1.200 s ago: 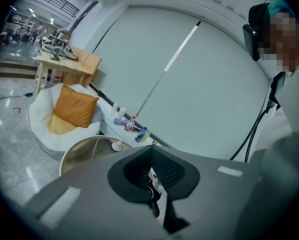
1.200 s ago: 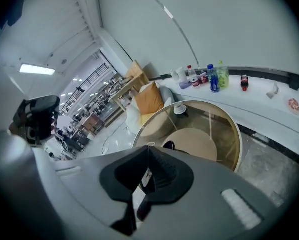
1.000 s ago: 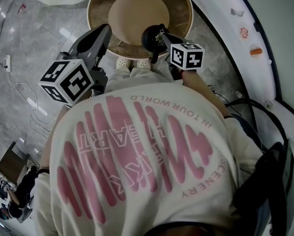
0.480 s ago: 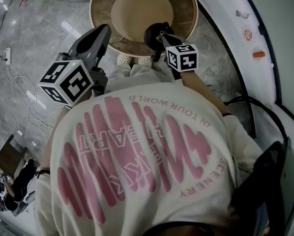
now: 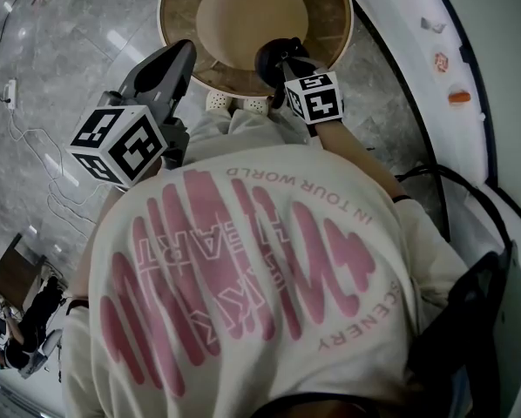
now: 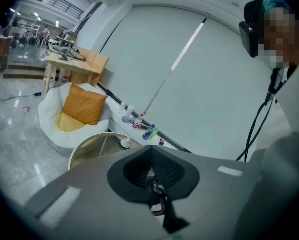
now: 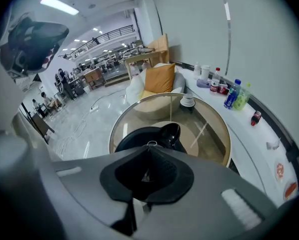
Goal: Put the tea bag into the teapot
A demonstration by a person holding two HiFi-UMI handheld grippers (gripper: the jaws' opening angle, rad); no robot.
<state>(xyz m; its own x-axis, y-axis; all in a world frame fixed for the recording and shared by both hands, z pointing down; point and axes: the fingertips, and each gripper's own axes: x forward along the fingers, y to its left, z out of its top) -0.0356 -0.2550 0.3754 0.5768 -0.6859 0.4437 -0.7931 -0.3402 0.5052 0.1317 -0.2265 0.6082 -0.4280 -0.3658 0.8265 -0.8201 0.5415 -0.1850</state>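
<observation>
With the right claw pinching what looks like the tea bag string at its tips and the left claw pressed together, we should centre over the teapot just beneath before spreading.

Office lounge: desk, cushioned armchair.

A glossy black teapot is pictured on a round table topped with smooth, reflective glass over wood-toned parts. The floor is seen as polished, marble-like stone. The right gripper is cased in matt grey plastic, with textured black pads.
</observation>
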